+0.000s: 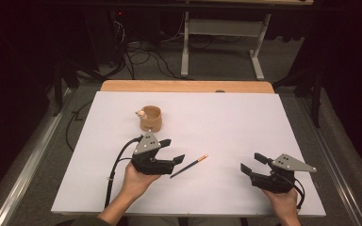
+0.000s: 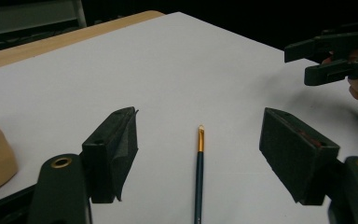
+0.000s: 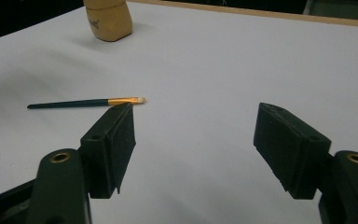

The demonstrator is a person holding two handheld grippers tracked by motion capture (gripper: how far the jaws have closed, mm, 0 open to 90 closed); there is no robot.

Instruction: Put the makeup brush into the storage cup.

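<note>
A thin paintbrush [image 1: 189,166] with a dark handle, gold ferrule and pale tip lies on the white table sheet [image 1: 226,122]. My left gripper [image 1: 172,149] is open just left of the brush; in the left gripper view the brush [image 2: 199,172] lies between the wide-apart jaws. A tan cup [image 1: 151,117] with a small figure on its rim stands behind it. My right gripper [image 1: 252,163] is open near the right front, empty. In the right gripper view the brush [image 3: 86,102] lies ahead to the left and the cup [image 3: 108,18] farther off.
A wooden table edge [image 1: 184,86] runs along the back of the sheet. Behind it, on the floor, are cables [image 1: 141,56] and a white desk frame [image 1: 217,33]. A metal rail [image 1: 23,165] borders the left side.
</note>
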